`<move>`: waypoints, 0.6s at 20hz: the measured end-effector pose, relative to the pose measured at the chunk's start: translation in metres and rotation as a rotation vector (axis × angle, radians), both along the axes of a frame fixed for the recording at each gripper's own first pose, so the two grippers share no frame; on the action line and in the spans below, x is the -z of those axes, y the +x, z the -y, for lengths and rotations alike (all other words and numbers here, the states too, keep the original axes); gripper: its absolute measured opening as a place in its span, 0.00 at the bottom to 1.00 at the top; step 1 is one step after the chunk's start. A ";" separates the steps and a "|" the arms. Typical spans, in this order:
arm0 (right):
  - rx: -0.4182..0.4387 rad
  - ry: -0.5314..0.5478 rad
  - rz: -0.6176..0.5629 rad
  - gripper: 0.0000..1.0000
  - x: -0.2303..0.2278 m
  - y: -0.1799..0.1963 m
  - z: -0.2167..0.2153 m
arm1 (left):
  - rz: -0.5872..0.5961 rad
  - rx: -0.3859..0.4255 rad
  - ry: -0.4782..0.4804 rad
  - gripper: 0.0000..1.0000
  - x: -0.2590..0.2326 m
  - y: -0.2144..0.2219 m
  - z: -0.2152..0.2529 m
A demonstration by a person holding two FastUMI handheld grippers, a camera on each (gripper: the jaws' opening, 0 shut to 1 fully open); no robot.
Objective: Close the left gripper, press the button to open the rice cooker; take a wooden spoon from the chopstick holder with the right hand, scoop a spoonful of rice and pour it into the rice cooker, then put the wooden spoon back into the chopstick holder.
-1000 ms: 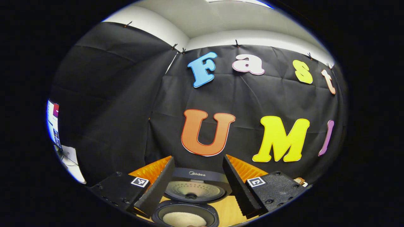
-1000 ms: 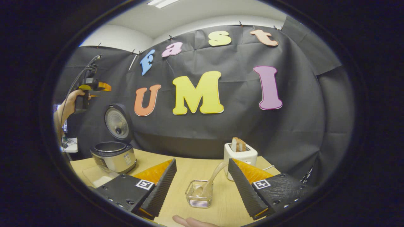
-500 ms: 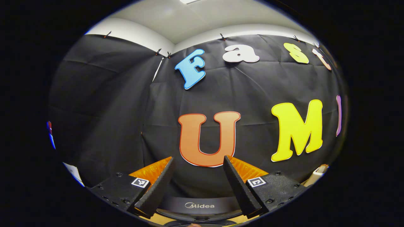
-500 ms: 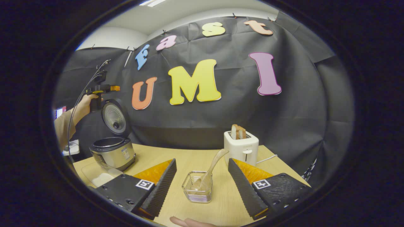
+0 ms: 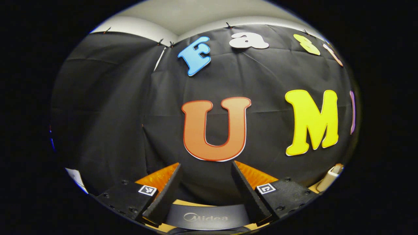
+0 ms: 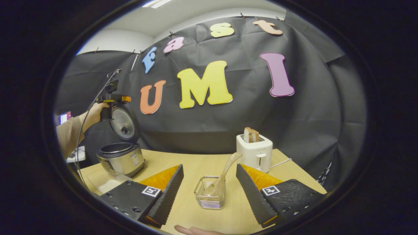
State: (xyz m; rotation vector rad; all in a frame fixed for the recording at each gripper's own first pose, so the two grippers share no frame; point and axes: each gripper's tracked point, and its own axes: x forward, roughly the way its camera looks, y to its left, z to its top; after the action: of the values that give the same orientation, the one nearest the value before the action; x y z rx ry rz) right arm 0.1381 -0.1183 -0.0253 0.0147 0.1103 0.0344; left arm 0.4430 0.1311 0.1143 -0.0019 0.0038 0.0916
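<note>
Standing open on the surface (image 6: 183, 163), the rice cooker (image 6: 121, 158) shows step one done. Right tongs (image 6: 209, 192) gape empty, the wooden spoon (image 6: 223, 174) straight ahead in the chopstick holder (image 6: 209, 197); left tongs (image 5: 205, 192) gape empty above the lid (image 5: 206, 216). Scooping, pouring and returning remain.

The right claw (image 6: 209, 192) stands with its fingers wide apart above the desk (image 6: 196, 163), holding nothing. Between them, farther off, sits the wire chopstick holder (image 6: 209, 197) with the wooden spoon (image 6: 223, 176) leaning in it, handle tilted up to the right. Behind it stands a white toaster (image 6: 255, 151) with bread in its slots. At the left, the rice cooker (image 6: 121, 158) has its lid (image 6: 122, 122) raised upright. A hand (image 6: 94, 112) holds the left claw (image 6: 112, 98) just beside the lid's top edge.
</note>
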 end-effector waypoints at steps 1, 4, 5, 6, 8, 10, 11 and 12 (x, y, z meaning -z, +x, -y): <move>-0.004 -0.004 0.004 0.92 0.000 -0.002 -0.002 | -0.013 -0.002 0.005 0.96 0.002 0.000 0.000; -0.013 -0.002 0.009 0.92 -0.001 -0.008 -0.006 | -0.035 -0.002 0.003 0.96 0.005 -0.012 0.001; -0.015 0.000 0.012 0.96 0.000 -0.010 -0.008 | -0.037 -0.001 0.003 0.96 0.006 -0.016 0.002; -0.018 0.002 0.014 0.92 -0.001 -0.013 -0.009 | -0.036 -0.001 0.001 0.96 0.008 -0.022 0.003; -0.021 0.005 0.009 0.96 0.002 -0.017 -0.013 | -0.036 -0.002 0.000 0.96 0.012 -0.036 0.004; -0.034 0.016 0.006 0.92 0.002 -0.025 -0.018 | -0.043 -0.002 0.002 0.96 0.018 -0.052 0.007; -0.038 0.020 0.008 0.92 0.001 -0.029 -0.021 | -0.052 -0.006 -0.003 0.96 0.023 -0.061 0.007; -0.046 0.025 0.018 0.92 -0.002 -0.035 -0.025 | -0.080 -0.020 -0.004 0.96 0.034 -0.076 0.007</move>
State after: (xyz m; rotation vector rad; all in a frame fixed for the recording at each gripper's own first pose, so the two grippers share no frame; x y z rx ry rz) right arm 0.1033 -0.0931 -0.0230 0.0369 0.0919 0.0814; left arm 0.3668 0.1246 0.0807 -0.0019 0.0835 0.1117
